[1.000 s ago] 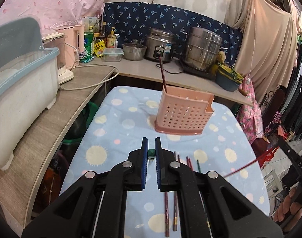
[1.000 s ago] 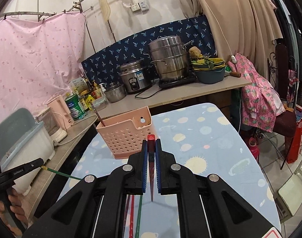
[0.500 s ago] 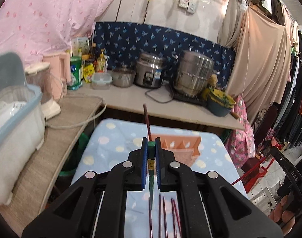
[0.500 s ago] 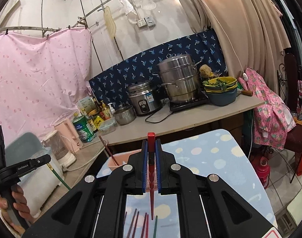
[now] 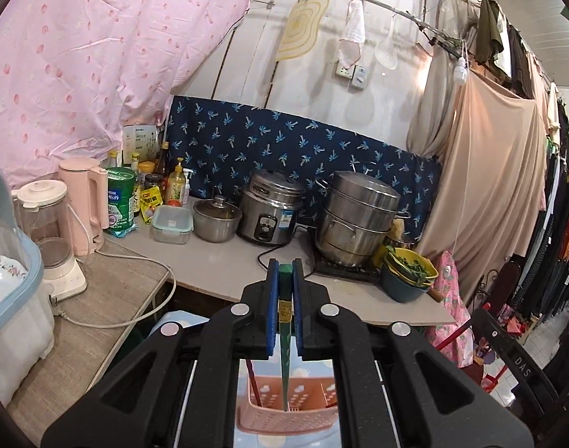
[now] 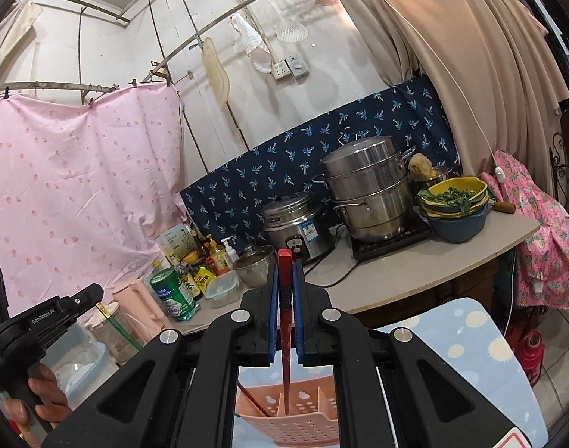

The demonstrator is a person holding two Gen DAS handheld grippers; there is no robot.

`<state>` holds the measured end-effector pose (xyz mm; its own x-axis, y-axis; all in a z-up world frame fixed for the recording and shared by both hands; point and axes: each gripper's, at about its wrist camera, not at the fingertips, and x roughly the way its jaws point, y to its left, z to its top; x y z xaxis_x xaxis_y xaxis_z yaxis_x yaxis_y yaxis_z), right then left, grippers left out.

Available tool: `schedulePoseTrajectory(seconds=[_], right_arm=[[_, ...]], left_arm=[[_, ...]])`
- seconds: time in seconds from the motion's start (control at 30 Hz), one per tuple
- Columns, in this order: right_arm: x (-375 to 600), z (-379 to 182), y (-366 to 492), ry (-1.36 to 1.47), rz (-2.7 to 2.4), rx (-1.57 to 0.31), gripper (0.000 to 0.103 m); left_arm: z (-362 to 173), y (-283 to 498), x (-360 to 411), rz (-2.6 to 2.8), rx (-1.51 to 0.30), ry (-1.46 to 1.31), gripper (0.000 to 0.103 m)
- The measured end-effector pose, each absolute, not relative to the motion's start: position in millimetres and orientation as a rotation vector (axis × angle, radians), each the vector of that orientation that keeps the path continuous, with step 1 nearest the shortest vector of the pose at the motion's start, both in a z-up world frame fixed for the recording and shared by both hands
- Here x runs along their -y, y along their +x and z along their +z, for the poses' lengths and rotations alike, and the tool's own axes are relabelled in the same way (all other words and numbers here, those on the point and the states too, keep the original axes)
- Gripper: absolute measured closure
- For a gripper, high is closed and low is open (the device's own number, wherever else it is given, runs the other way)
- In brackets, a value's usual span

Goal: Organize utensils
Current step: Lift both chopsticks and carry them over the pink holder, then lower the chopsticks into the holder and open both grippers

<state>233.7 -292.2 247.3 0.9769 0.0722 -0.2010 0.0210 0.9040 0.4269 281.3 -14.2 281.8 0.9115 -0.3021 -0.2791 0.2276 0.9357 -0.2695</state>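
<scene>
A: Two grippers, both clamped on chopsticks, yes?

B: Yes. Left gripper has its blue pads pressed on a green chopstick. The stick hangs down at 6 o'clock, its tip inside the pink basket.

A: And what is at 9 o'clock in the left wrist view?

B: A blue-rimmed dish box at the edge, then a blender and a pink kettle. Going right, a green can, a clear food box, a small lidded pot, a rice cooker near 12 o'clock, and a steel steamer pot at approx. 1 o'clock. All stand on the counter.

A: Anything already in the basket?

B: One dark red chopstick leans in its left compartment, at approx. 7 o'clock of the green one.

A: Now the right side.

B: Right gripper is closed on a red chopstick, also pointing down at 6 o'clock. Its tip is just over the middle of the basket, or just inside; I cannot tell which.

A: Is the left tool visible from there?

B: Yes, at 8 o'clock, w/ the person's hand on the handle and the green stick going down from it. The basket sits on a blue dotted table cloth.
</scene>
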Motion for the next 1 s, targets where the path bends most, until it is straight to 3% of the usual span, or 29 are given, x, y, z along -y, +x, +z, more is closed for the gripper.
schedulePoseTrajectory(seconds=[0.7, 0.73, 0.8, 0.83, 0.87, 0.93, 1.0], right_arm=[[285.3, 160.0, 287.2, 0.408, 0.011, -0.407, 0.095], [284.7, 159.1, 286.2, 0.407, 0.015, -0.407, 0.093], [282.1, 158.6, 282.8, 0.4, 0.014, -0.409, 0.091], [281.6, 158.5, 280.1, 0.4, 0.017, -0.408, 0.084], [281.7, 158.7, 276.9, 0.403, 0.018, -0.403, 0.07], [282.1, 160.2, 269.3, 0.409, 0.022, -0.391, 0.06], [281.9, 162.0, 262.4, 0.406, 0.031, -0.391, 0.06]], left_arm=[[186.5, 332.2, 36.4, -0.244, -0.511, -0.179, 0.095], [184.8, 332.0, 36.1, -0.236, -0.515, -0.18, 0.092], [182.4, 329.4, 34.7, -0.23, -0.521, -0.183, 0.074], [181.5, 328.2, 34.1, -0.221, -0.526, -0.18, 0.056], [181.0, 325.4, 33.3, -0.205, -0.523, -0.178, 0.044], [181.0, 319.5, 32.8, -0.192, -0.513, -0.164, 0.042], [180.4, 315.3, 32.9, -0.189, -0.519, -0.144, 0.041]])
